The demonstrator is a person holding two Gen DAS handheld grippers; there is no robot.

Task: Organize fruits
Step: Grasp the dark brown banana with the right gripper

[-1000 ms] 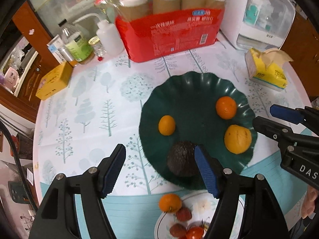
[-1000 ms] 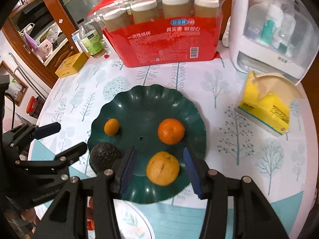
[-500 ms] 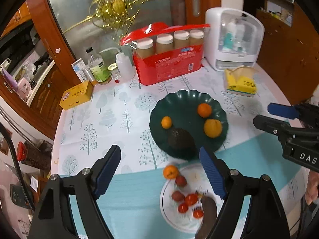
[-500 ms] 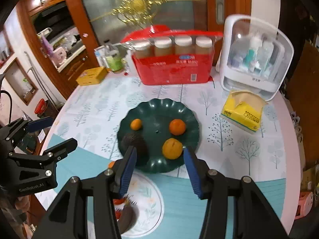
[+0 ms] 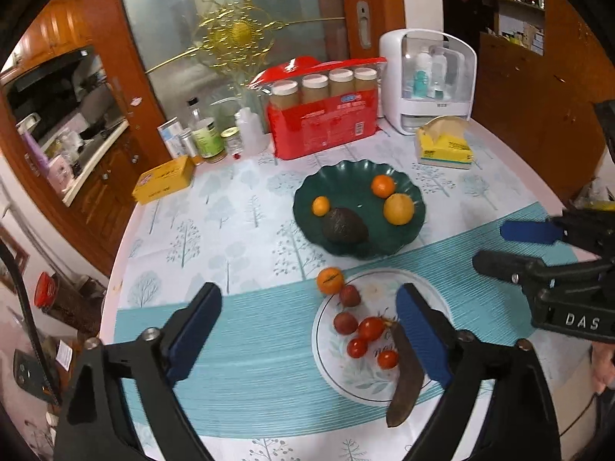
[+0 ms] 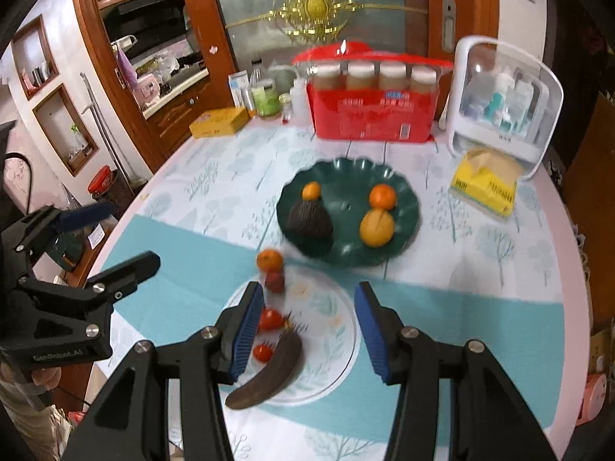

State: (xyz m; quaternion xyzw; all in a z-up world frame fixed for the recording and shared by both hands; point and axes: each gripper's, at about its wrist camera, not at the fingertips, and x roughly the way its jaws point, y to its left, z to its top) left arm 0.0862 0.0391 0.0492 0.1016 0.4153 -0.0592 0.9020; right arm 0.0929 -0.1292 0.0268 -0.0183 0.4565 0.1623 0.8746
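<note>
A dark green scalloped plate (image 5: 413,199) (image 6: 407,194) holds an avocado (image 5: 343,226) (image 6: 309,219), a small orange (image 5: 320,206), a tangerine (image 5: 383,186) and a larger yellow-orange citrus (image 5: 399,209). Nearer me a white plate (image 5: 326,357) (image 6: 338,330) carries cherry tomatoes (image 5: 371,328), reddish round fruits (image 5: 349,295) and a dark brown banana (image 5: 405,378) (image 6: 269,372). One orange (image 5: 329,279) (image 6: 270,260) lies at that plate's far rim. My left gripper (image 5: 307,330) hangs above the table, jaws opening, empty. My right gripper (image 6: 307,326) hovers open over the white plate, empty.
At the table's back stand a red pack of paper cups (image 5: 323,123), a white storage box (image 5: 428,80), a yellow tissue pack (image 5: 444,144), bottles (image 5: 203,134) and a yellow box (image 5: 163,178). The round table's edge (image 5: 115,269) drops off at left.
Both grippers have pulled back and up from the green plate, so the white plate has come into view. The left jaws have spread wider; the avocado stays on the green plate.
</note>
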